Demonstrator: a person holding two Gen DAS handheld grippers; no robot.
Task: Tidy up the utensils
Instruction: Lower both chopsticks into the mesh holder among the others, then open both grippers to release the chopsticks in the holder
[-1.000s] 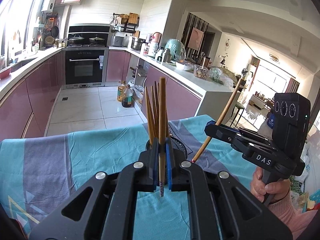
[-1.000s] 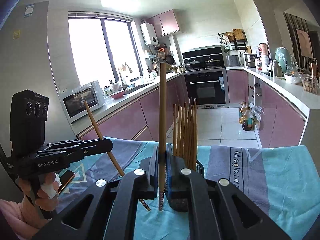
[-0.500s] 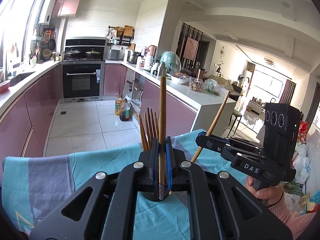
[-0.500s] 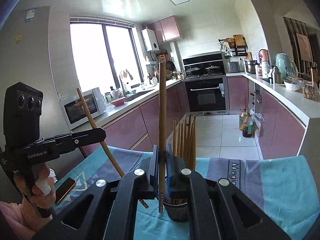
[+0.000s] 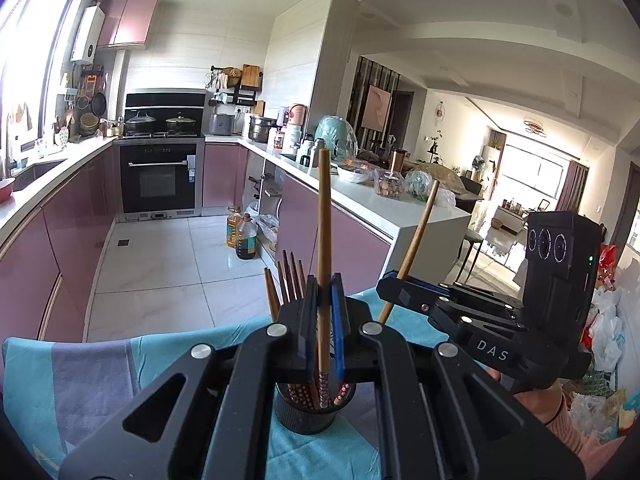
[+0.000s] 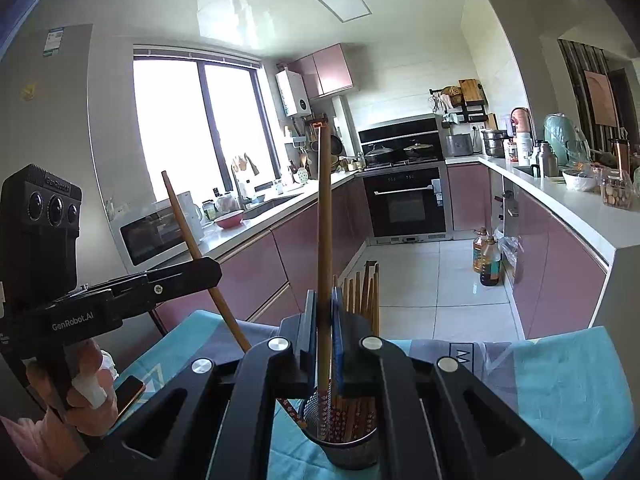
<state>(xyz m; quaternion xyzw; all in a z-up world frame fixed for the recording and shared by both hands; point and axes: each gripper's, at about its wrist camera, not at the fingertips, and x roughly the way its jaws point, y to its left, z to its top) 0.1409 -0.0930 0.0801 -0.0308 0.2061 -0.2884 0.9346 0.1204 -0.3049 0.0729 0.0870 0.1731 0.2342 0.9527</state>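
A dark mesh utensil cup [image 5: 309, 416] [image 6: 347, 450] stands on the teal cloth and holds several wooden chopsticks. My left gripper [image 5: 325, 320] is shut on one upright chopstick [image 5: 323, 240], whose patterned lower end dips into the cup. My right gripper [image 6: 325, 332] is shut on another chopstick [image 6: 324, 220], its lower end also inside the cup. Each gripper shows in the other's view, the right gripper [image 5: 390, 282] with its tilted chopstick [image 5: 416, 240], the left gripper [image 6: 212, 270] with its tilted chopstick [image 6: 188, 232].
The teal and grey cloth [image 5: 80, 380] [image 6: 560, 380] covers the table. A phone [image 6: 130, 394] lies on it near the left hand. Behind are pink kitchen cabinets, an oven [image 5: 158, 178] and oil bottles [image 5: 244, 236] on the floor.
Both grippers have come down and in over the cup. The two held chopsticks' lower ends now reach into the cup, where before they hung above the cloth.
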